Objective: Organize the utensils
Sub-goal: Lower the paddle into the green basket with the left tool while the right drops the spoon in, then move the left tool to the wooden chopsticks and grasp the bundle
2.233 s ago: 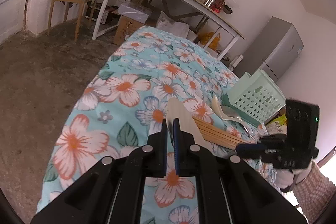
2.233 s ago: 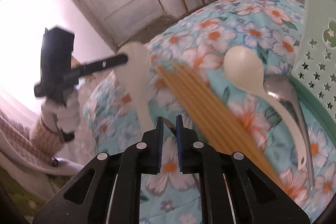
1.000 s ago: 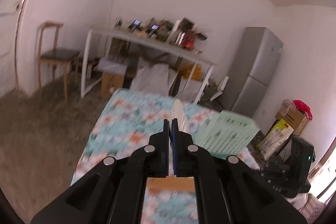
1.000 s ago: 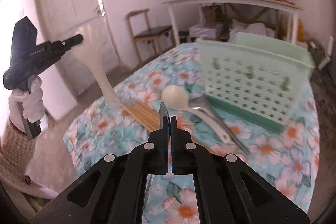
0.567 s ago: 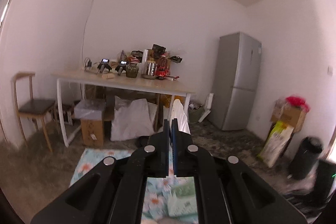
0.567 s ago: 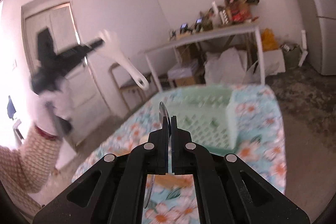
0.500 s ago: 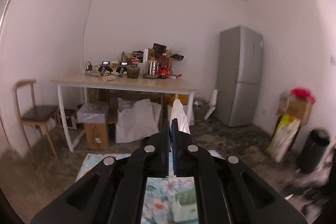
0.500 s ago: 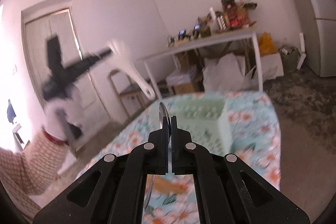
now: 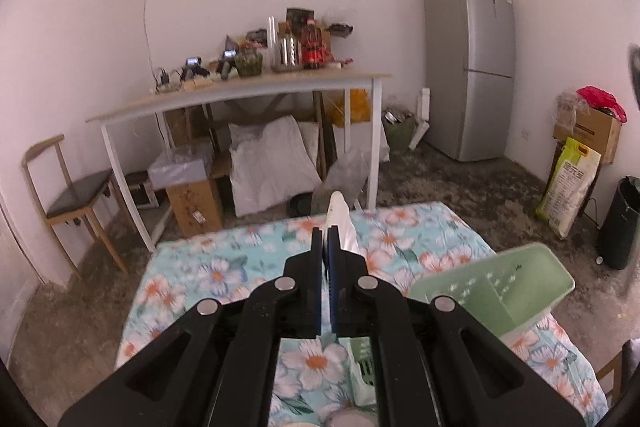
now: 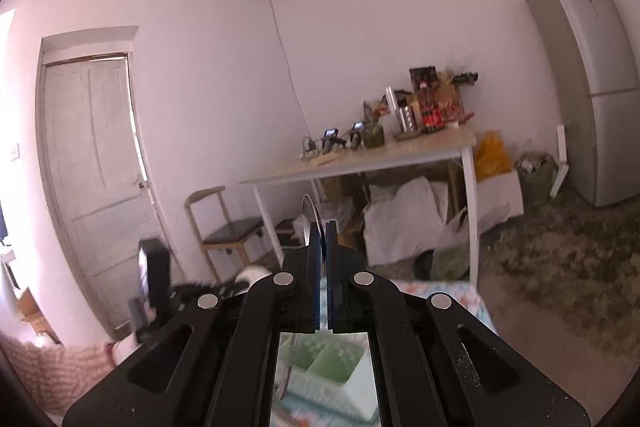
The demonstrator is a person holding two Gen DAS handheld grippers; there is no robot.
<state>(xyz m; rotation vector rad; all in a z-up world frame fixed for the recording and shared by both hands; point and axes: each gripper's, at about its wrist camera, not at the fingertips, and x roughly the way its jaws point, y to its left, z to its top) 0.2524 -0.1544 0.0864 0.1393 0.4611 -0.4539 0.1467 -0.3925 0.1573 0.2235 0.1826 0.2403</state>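
My left gripper (image 9: 325, 239) is shut on a white plastic spoon (image 9: 340, 223), whose end sticks up past the fingertips, held above the floral-cloth table (image 9: 208, 275). The mint-green utensil basket (image 9: 504, 287) stands on the table just right of and below it. My right gripper (image 10: 323, 231) is shut on a metal spoon (image 10: 310, 213), seen edge-on above the fingertips. The basket's compartments (image 10: 328, 363) show blurred right below the right gripper. The left gripper's body (image 10: 154, 279) and gloved hand show at lower left in the right wrist view.
A white desk (image 9: 240, 95) cluttered with bottles stands against the back wall, with boxes and bags beneath. A wooden chair (image 9: 68, 195) is at left, a grey fridge (image 9: 468, 63) at right, a door (image 10: 92, 179) in the corner.
Both grippers have tilted down from facing the room, so the table and basket have come back into view. The left gripper dropped lower in the right wrist view. Both stay shut on their spoons.
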